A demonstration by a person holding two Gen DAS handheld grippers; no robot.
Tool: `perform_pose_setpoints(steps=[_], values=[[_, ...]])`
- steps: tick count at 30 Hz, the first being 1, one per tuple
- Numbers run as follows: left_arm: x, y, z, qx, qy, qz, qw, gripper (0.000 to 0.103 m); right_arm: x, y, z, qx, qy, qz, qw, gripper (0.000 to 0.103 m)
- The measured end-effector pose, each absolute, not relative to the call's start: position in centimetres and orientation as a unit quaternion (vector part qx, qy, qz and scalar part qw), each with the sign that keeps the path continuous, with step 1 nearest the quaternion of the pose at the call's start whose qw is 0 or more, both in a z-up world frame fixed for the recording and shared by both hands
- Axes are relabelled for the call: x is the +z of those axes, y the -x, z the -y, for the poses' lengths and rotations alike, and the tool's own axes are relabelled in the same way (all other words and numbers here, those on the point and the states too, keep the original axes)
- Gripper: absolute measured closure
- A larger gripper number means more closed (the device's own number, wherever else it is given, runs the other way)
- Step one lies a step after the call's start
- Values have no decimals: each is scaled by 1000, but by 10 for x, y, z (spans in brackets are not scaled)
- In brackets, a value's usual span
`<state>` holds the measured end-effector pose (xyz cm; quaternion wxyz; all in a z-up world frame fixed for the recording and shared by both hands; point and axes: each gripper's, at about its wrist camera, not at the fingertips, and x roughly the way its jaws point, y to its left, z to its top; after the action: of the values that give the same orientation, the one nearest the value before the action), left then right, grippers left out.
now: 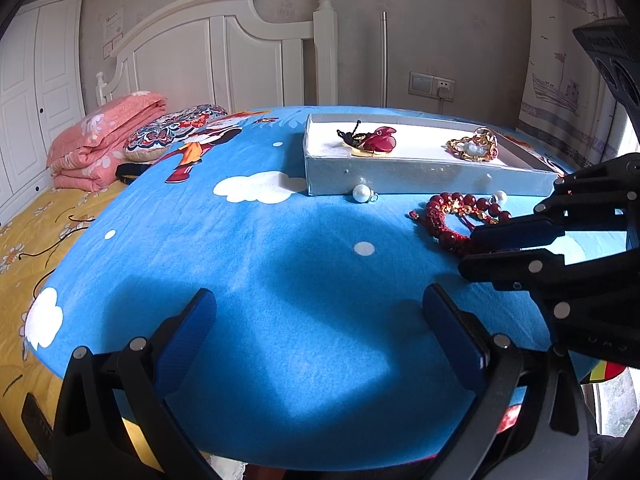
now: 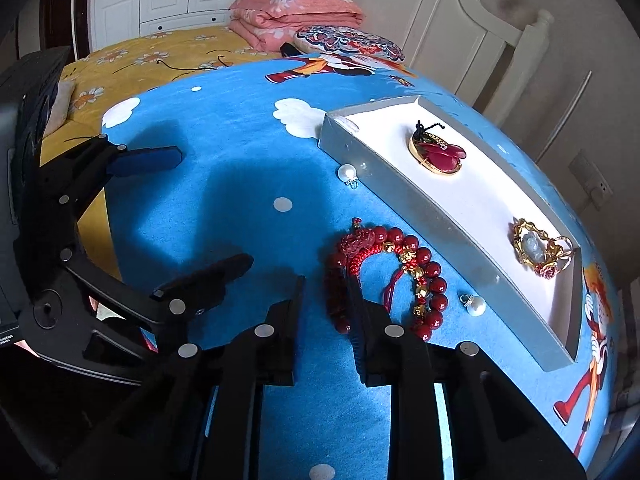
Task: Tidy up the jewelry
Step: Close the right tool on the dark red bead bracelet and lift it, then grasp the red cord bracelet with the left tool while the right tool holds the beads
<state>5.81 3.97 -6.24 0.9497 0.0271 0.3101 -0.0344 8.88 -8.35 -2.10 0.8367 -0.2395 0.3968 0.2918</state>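
Observation:
A red bead bracelet (image 2: 384, 272) (image 1: 460, 216) with gold beads and red cord lies on the blue cloth in front of a grey tray (image 2: 400, 192) (image 1: 400, 176). In the tray lie a red butterfly pendant (image 2: 438, 152) (image 1: 374, 142) and a gold pendant with a pale stone (image 2: 538, 250) (image 1: 476, 146). Two pearl earrings (image 2: 347, 173) (image 2: 476, 305) lie on the cloth beside the tray. My right gripper (image 2: 326, 292) (image 1: 468, 252) is open, its right finger (image 2: 356, 300) over the bracelet's near edge. My left gripper (image 1: 320, 312) (image 2: 212, 208) is open and empty above bare cloth.
The blue cartoon cloth (image 1: 280, 260) covers a table with a rounded near edge. Behind it are a bed with a yellow sheet (image 2: 160, 56), a folded pink quilt (image 1: 104, 140), a patterned pillow (image 1: 172, 130) and a white headboard (image 1: 208, 48).

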Motion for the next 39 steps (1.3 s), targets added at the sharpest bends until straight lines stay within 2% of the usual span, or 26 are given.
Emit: perform_pose_setpoints(steps=[3,8,10,11,13,21,26,33,39], values=[[-62,-58,-40,-35,-27,-310,950,3,-21,-102,91,309,193,-417,832,79],[-63,-58,-40,-34,-27,-310,950,3,-21,-107,89,325,191,-419,826,79],[-62,-58,-40,-34,-27,-310,950,3,-21,-104,85,323,207,-411,827,84],[-63,-58,-40,-35,-27,-310,950,3,-22,-102,84,325,210,-406,828,89],[-63,-58,-40,-35,-27,-310,950,3,-23,-98,83,321,213,-391,836,92],[-62,-58,-39,-34,-28,-313,949,3,6,-98,123,266,89,-318,906,92],[-60,-61,-39,-30,-24,-327,944,3,40,-90,155,226,60,-264,936,92],[-50,-70,-23,-46,-17,-350,935,9,36,-67,184,186,67,-251,948,92],[-32,-89,17,-50,-13,-347,936,9,36,-62,214,173,36,-243,954,92]])
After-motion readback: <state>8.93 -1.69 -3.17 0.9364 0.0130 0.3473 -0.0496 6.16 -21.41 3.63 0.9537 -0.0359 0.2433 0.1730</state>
